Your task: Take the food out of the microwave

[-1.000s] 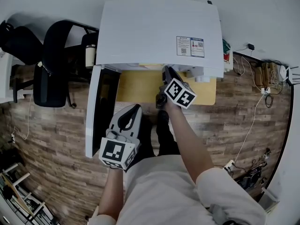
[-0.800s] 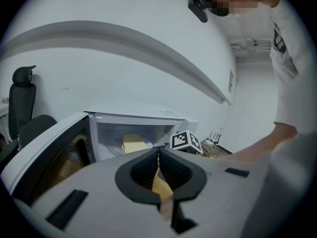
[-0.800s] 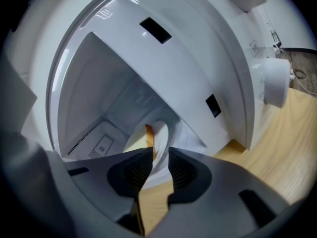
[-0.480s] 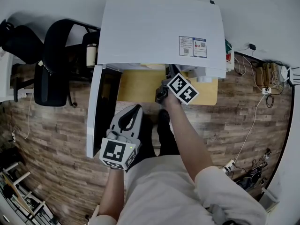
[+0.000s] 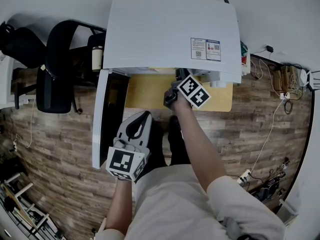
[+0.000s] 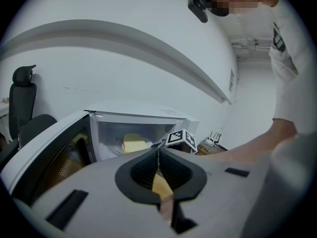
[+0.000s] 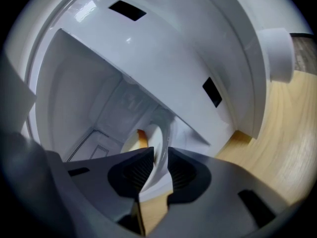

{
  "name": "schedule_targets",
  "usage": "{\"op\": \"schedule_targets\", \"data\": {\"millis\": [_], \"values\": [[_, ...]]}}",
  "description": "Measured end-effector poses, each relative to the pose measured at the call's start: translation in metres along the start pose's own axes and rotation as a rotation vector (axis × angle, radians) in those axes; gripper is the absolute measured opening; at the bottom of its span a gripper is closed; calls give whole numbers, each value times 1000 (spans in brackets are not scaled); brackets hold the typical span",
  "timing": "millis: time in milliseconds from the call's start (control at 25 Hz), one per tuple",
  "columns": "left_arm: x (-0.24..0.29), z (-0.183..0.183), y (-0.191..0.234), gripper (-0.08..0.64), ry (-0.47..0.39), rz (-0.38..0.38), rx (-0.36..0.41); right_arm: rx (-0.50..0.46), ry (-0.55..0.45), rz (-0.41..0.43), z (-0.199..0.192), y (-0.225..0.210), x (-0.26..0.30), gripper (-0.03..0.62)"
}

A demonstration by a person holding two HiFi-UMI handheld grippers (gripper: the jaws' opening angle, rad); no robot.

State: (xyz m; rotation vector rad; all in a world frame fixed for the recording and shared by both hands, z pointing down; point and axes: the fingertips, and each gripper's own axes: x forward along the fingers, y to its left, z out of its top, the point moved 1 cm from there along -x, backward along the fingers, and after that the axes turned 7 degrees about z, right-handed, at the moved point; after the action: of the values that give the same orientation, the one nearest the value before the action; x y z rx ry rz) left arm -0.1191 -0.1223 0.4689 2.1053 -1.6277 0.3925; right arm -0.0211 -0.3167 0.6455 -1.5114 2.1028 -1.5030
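Right gripper view: right gripper is sitting at the mouth of the white box-shaped microwave, jaws clamping the rim of a round white plate. The plate is carrying a yellow block of food, inside the cavity. Left gripper is hovering before the open microwave door, jaws pressed together, empty.

pale yellow food on a white plate inside the open microwave
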Motion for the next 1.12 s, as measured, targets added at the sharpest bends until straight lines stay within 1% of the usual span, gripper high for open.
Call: {"op": "schedule_targets", "data": {"millis": [360,600,1120], "values": [[1,2,-1,11,-8,1,-1,31,2,-10,-4,1,-1,48],[0,4,-3,11,-15,3,1,33,5,-6,-4,2,-4,29],[-8,4,-11,11,-26,14,3,112,-2,12,-7,0,-19,26]]}}
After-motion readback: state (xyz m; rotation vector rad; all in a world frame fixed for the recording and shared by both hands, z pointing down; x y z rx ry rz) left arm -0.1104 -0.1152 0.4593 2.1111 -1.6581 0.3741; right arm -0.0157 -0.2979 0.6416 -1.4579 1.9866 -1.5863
